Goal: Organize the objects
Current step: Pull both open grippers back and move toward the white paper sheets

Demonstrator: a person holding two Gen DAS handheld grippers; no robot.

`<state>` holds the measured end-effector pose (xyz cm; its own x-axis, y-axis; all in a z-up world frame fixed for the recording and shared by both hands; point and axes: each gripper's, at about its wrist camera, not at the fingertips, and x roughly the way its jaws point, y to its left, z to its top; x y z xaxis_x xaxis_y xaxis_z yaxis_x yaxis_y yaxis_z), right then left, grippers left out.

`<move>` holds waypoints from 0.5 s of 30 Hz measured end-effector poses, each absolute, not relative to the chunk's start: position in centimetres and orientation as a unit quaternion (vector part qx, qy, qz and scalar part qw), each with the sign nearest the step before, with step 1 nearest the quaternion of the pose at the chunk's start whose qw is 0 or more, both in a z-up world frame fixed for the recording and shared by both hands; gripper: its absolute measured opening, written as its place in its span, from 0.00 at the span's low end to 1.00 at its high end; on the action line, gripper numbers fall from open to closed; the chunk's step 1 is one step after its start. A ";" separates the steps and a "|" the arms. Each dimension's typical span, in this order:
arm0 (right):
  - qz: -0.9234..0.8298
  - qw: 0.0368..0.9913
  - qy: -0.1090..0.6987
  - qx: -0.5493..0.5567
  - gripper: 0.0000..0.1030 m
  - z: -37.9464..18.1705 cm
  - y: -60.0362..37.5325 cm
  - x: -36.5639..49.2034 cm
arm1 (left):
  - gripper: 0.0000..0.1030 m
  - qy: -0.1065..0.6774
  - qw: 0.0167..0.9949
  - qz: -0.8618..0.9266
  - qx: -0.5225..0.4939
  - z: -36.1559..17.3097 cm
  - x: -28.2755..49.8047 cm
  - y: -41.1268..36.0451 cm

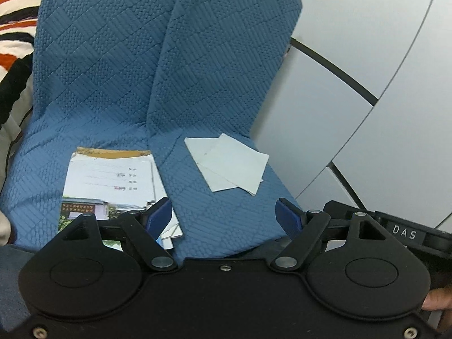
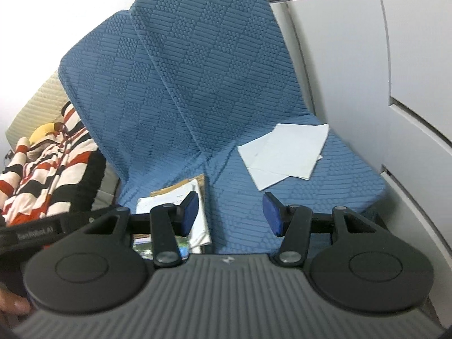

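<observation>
A stack of printed papers and booklets [image 1: 113, 180] lies on the left half of a blue quilted seat [image 1: 226, 226]. Two overlapping white sheets [image 1: 228, 163] lie on the right half near the backrest. My left gripper [image 1: 224, 216] hovers over the seat's front with its blue pads wide apart and nothing between them; its left pad overlaps the stack's corner in the picture. In the right wrist view the stack [image 2: 169, 195] sits behind the left pad and the white sheets [image 2: 285, 152] lie farther back on the right. My right gripper [image 2: 230, 214] is open and empty.
A red, black and white striped cloth [image 2: 42, 175] with a yellow plush toy [image 2: 45, 131] lies left of the seat. White wall panels [image 1: 367, 56] close off the right side. The tall blue backrest [image 2: 197, 70] rises behind the papers. A thumb [image 1: 438, 299] shows at the lower right.
</observation>
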<state>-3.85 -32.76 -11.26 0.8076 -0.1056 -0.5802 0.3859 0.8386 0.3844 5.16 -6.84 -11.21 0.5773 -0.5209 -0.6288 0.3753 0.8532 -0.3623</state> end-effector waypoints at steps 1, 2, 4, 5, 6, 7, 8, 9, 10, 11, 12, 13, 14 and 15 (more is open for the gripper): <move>-0.137 0.918 0.278 0.249 0.53 -11.3 -32.8 -4.1 | 0.77 0.381 0.883 -0.255 -0.096 -11.2 5.0 -7.1; -0.140 0.918 0.276 0.248 0.53 -11.3 -32.8 -4.5 | 0.77 0.381 0.883 -0.256 -0.097 -11.2 4.8 -7.3; -0.147 0.918 0.273 0.249 0.53 -11.5 -33.0 -5.1 | 0.77 0.380 0.884 -0.256 -0.094 -11.2 4.5 -7.7; -0.148 0.917 0.273 0.251 0.53 -11.5 -33.0 -5.3 | 0.77 0.379 0.885 -0.255 -0.091 -11.2 4.4 -8.0; -0.147 0.915 0.274 0.256 0.53 -11.5 -33.1 -5.7 | 0.77 0.377 0.886 -0.255 -0.091 -11.2 4.3 -8.2; -0.146 0.913 0.275 0.263 0.53 -11.6 -33.3 -6.0 | 0.77 0.377 0.885 -0.257 -0.092 -11.3 4.2 -8.5; -0.148 0.912 0.275 0.266 0.53 -11.7 -33.4 -6.2 | 0.77 0.378 0.883 -0.260 -0.095 -11.4 4.2 -8.8; -0.151 0.911 0.276 0.266 0.53 -11.7 -33.5 -6.4 | 0.77 0.381 0.881 -0.262 -0.099 -11.5 4.2 -9.0; -0.153 0.912 0.274 0.264 0.53 -11.8 -33.5 -6.7 | 0.77 0.383 0.880 -0.264 -0.102 -11.7 4.2 -9.3; -0.157 0.912 0.272 0.262 0.53 -11.8 -33.5 -6.9 | 0.77 0.383 0.879 -0.264 -0.103 -11.7 4.2 -9.6; -0.161 0.912 0.272 0.261 0.53 -11.9 -33.6 -7.1 | 0.77 0.382 0.879 -0.265 -0.101 -11.8 4.1 -9.9; -0.163 0.912 0.272 0.260 0.53 -12.0 -33.7 -7.3 | 0.77 0.381 0.880 -0.266 -0.096 -11.9 4.0 -10.2; -0.164 0.912 0.273 0.258 0.53 -12.1 -33.8 -7.4 | 0.77 0.381 0.881 -0.267 -0.091 -11.9 3.9 -10.4; -0.166 0.913 0.274 0.255 0.53 -12.3 -33.8 -7.5 | 0.77 0.380 0.881 -0.269 -0.088 -11.8 3.9 -10.6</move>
<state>-7.49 -33.84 -12.26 0.7952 -0.1626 -0.5842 0.4417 0.8154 0.3743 3.85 -10.65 -11.82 0.5664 -0.5403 -0.6224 0.4059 0.8401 -0.3599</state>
